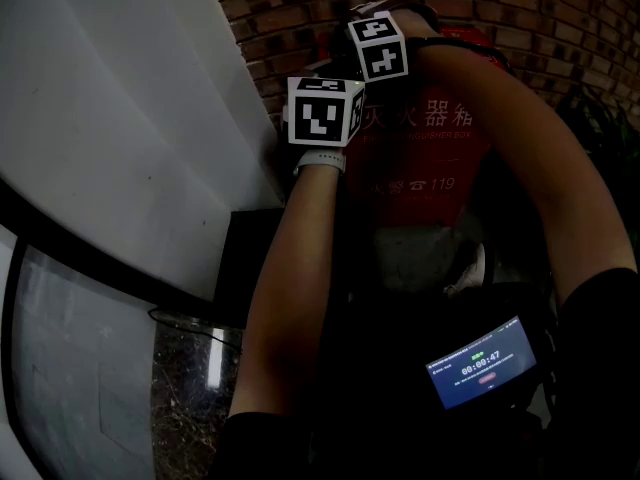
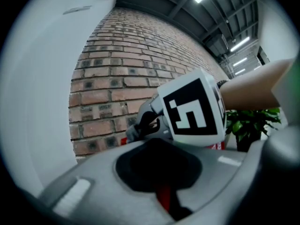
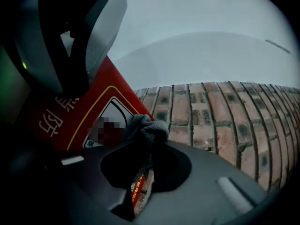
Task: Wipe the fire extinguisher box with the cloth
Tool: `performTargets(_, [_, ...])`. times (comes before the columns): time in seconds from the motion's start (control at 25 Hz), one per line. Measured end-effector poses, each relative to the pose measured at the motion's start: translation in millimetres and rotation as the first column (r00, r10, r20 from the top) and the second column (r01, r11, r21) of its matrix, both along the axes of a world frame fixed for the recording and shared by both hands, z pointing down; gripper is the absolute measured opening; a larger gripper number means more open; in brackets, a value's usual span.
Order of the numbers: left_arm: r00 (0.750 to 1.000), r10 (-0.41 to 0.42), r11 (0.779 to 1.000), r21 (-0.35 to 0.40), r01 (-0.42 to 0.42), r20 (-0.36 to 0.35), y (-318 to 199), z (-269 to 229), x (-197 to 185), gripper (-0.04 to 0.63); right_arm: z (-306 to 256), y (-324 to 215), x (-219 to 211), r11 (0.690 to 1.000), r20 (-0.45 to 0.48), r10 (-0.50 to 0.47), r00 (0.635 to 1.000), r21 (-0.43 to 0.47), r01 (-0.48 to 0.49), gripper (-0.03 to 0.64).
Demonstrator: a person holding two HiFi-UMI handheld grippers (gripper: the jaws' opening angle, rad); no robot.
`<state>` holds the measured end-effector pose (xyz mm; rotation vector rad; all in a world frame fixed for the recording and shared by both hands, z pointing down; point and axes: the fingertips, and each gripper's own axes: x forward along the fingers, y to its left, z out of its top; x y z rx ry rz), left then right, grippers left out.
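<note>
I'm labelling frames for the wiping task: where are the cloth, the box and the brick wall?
cloth (image 3: 149, 128), right gripper view, bunched grey top.
box (image 1: 430, 150), head view, red front.
brick wall (image 2: 117, 78), left gripper view, bare bricks.

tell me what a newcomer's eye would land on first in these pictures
The red fire extinguisher box with its white lettering stands out at the centre of the head view, set against a brick wall. In the right gripper view, the right hand-held gripper is shut on a grey cloth, bunched right beside the box's edge. A small lit screen glows at the lower right of the head view.
</note>
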<state>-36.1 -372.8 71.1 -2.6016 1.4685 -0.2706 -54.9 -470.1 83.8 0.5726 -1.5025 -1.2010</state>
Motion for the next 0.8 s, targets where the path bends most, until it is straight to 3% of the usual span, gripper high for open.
performTargets(0.2, [1.000, -0.017, 1.000, 0.005, 0.017, -0.008, 0.6, -0.1, -0.5, 0.002, 3.9, -1.9, 8.1, 0.999, -0.054, 0.031, 0.998, -0.005, -0.031, 0.031])
performTargets(0.32, [1.000, -0.029, 1.000, 0.007, 0.029, -0.009, -0.1, -1.1, -0.3, 0.002, 2.7, -1.3, 20.7, 0.999, -0.036, 0.053, 0.998, -0.007, -0.054, 0.031])
performTargets(0.8, [0.997, -0.074, 0.997, -0.011, 0.074, -0.006, -2.9, -0.6, -1.5, 0.002, 2.4, 9.0, 111.3, 0.989, -0.034, 0.144, 0.989, -0.008, -0.144, 0.031])
